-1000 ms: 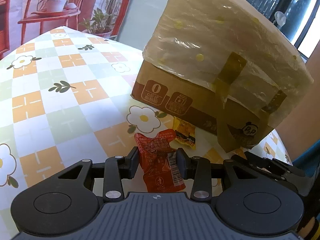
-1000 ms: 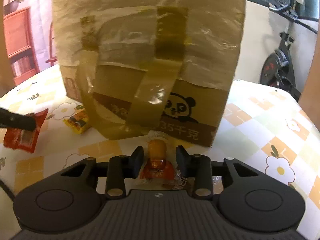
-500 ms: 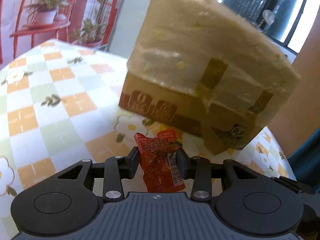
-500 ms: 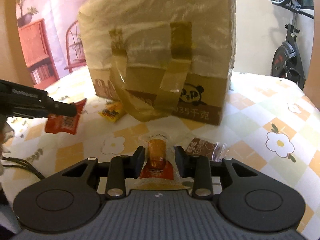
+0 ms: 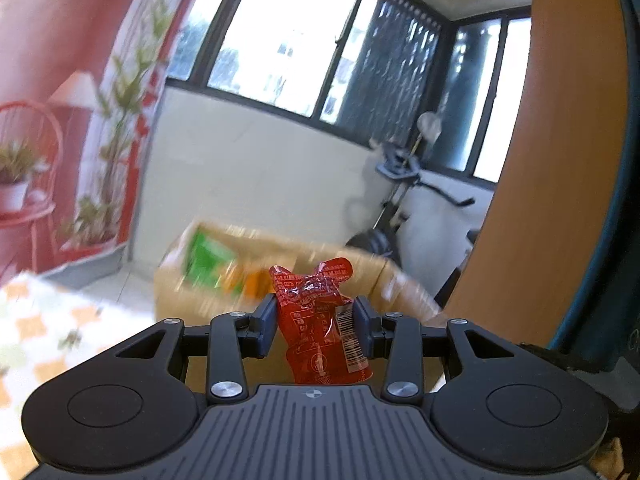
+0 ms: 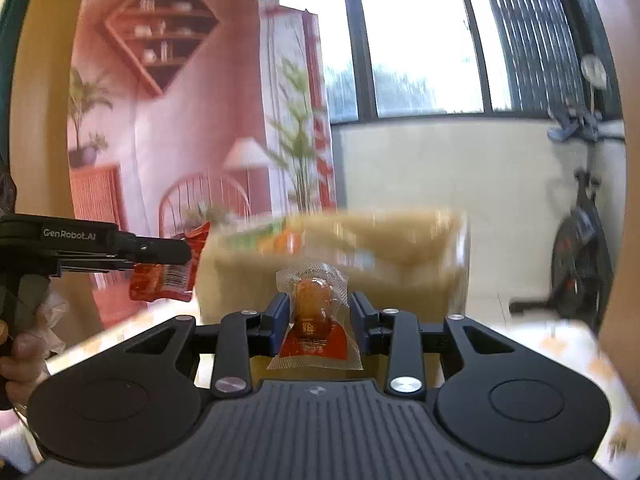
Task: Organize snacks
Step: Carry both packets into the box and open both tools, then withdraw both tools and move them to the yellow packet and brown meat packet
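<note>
My left gripper [image 5: 315, 312] is shut on a crumpled red snack packet [image 5: 316, 320], held in the air level with the top of the cardboard box [image 5: 188, 292]. The box's open top shows green and orange packs [image 5: 208, 260] inside, all blurred. My right gripper [image 6: 318, 312] is shut on a clear-wrapped orange snack [image 6: 314, 320] with a red label, just short of the same box [image 6: 400, 256]. In the right wrist view the left gripper [image 6: 182, 250] shows at the left with the red packet [image 6: 164, 278] hanging from it.
The flower-checked tablecloth [image 5: 48, 320] lies low at the left, and its right part [image 6: 560, 344] shows in the right wrist view. An exercise bike [image 6: 580, 256] stands by the white wall under the windows. A person's hand [image 6: 20, 360] grips the left tool's handle.
Both grippers have risen with their snacks from table height up to the box's open top. The box's inside has come into view, and the table has dropped low in both views.
</note>
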Tool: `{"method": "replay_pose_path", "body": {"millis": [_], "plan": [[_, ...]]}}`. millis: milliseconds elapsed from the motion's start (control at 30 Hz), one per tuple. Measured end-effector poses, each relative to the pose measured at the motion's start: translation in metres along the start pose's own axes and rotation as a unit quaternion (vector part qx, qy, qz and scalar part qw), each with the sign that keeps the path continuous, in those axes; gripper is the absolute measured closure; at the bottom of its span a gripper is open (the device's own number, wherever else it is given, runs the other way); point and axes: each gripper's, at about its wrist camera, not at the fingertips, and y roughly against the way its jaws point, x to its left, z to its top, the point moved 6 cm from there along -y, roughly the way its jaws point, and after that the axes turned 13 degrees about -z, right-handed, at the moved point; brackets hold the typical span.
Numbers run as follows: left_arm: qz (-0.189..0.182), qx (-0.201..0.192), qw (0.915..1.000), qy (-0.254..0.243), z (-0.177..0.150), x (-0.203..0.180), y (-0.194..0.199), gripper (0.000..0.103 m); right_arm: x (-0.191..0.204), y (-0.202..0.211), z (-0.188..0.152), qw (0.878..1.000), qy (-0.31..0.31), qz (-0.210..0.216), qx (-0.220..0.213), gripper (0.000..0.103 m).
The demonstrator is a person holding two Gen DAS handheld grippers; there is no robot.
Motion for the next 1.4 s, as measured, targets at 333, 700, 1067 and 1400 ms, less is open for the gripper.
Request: {"method": "replay_pose_path", "body": {"millis": [333,700,1067,1400], "plan": [[-0.018,0.058,0.9981,0.007,0.029,0.003,-0.111,0.060,-0.021,-0.089,0.037,0.999,0.019,-0.049,0.011,0.067],[-0.009,0.088,0.9960,0.010,0.019,0.029,-0.112,0.045,-0.038,-0.112,0.021,0.994,0.035,-0.092,0.039,0.061],[-0.005,0.061,0.9978,-0.025,0.023,0.032,-0.039,0.045,-0.036,-0.050,0.022,0.996,0.025,-0.082,-0.008,0.060],[0.033,0.063,0.9971,0.025,-0.015,0.063,0.013,0.045,-0.047,0.002,-0.031,0.996,0.028,-0.084,0.021,0.060]]}}
